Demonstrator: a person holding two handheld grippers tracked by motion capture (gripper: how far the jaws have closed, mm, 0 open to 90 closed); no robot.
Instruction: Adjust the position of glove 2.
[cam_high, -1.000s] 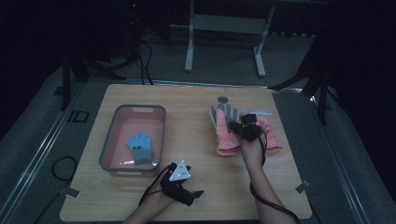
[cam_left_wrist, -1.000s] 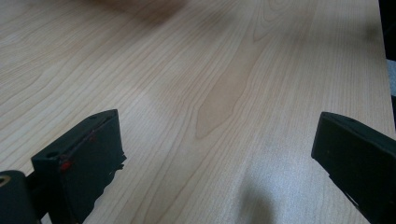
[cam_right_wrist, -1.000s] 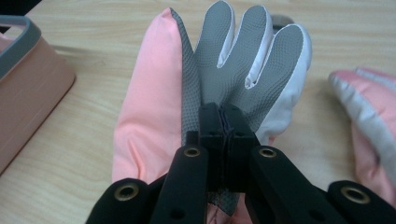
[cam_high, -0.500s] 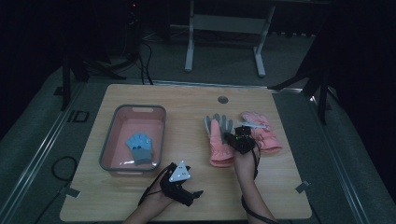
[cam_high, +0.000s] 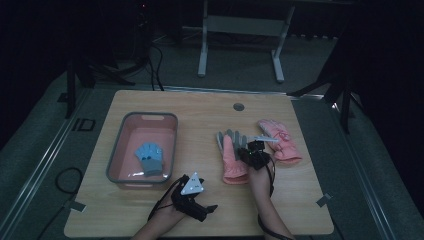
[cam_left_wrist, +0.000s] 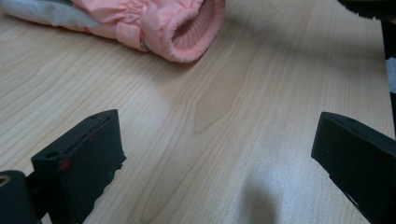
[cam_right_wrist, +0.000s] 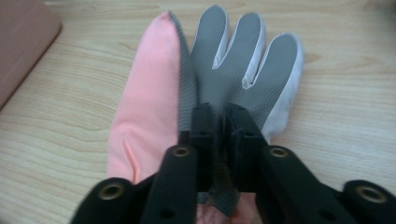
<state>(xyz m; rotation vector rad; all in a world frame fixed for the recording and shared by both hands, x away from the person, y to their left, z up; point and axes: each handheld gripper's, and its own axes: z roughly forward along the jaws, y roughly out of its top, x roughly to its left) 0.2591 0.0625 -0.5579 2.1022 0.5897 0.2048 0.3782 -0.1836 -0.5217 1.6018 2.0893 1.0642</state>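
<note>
A pink glove with a grey palm lies flat on the table, fingers pointing away, just left of a second pink glove. My right gripper sits low over the first glove's palm. In the right gripper view its jaws stand nearly together and pinch a fold of the grey palm fabric; they have just been opening a little. My left gripper rests near the front edge. Its jaws stand wide apart over bare wood, with a pink knit cuff beyond them.
A grey-rimmed pink bin stands on the left of the table with a small blue glove inside. A round grommet sits near the far edge. Metal stand legs rise behind the table.
My right gripper came down and toward the person with the grey-palmed glove, which now lies flat beside the other pink glove instead of on it. The left gripper stayed put.
</note>
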